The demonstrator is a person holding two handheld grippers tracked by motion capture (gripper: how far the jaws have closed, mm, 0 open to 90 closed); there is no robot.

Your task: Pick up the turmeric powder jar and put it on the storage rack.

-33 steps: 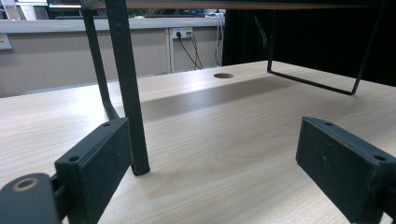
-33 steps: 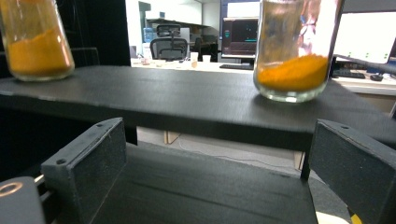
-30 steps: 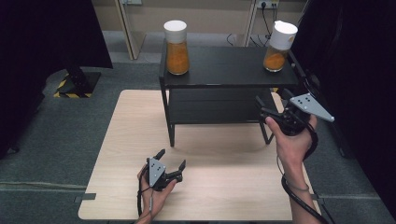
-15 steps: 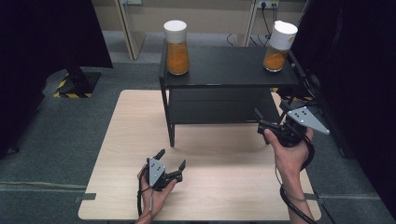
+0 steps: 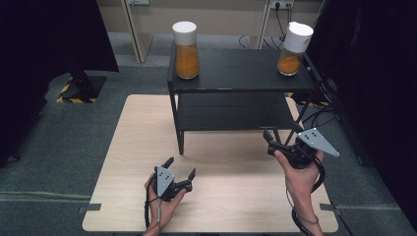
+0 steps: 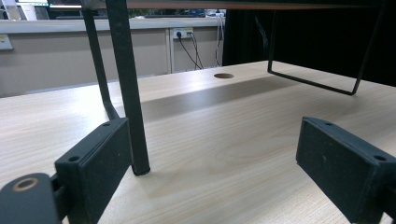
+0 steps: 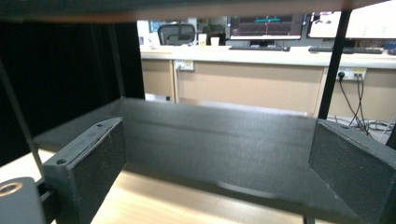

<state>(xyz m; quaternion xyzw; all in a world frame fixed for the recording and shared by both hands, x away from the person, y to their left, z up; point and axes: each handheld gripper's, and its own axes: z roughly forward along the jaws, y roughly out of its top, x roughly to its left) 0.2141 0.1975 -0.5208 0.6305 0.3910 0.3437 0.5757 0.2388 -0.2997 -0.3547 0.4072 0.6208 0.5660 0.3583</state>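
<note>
Jars: two orange-filled, white-lidded ones sit on top of the black shelf rack (image 5: 236, 73), left jar (image 5: 186, 50) at its left end, right jar (image 5: 294, 49) at its right end, both well apart from the tongs. Right tongs (image 5: 271, 142) spread wide, empty, held low just in front of the rack's right side; the right gripper view looks in along the rack's lower shelf (image 7: 210, 140) between the jaws. Left tongs (image 5: 180, 168) also spread, empty, resting low over the counter (image 5: 137, 147) near its front edge, pointing at the rack's front left leg (image 6: 128, 84). Step judged: approach, nothing grasped yet, right hand nearer the rack. Next move likely needs the right tongs raised to top-shelf height and squared around the right jar's body below the lid before closing; jar looks tall and tippy, so grip mid-body.
</note>
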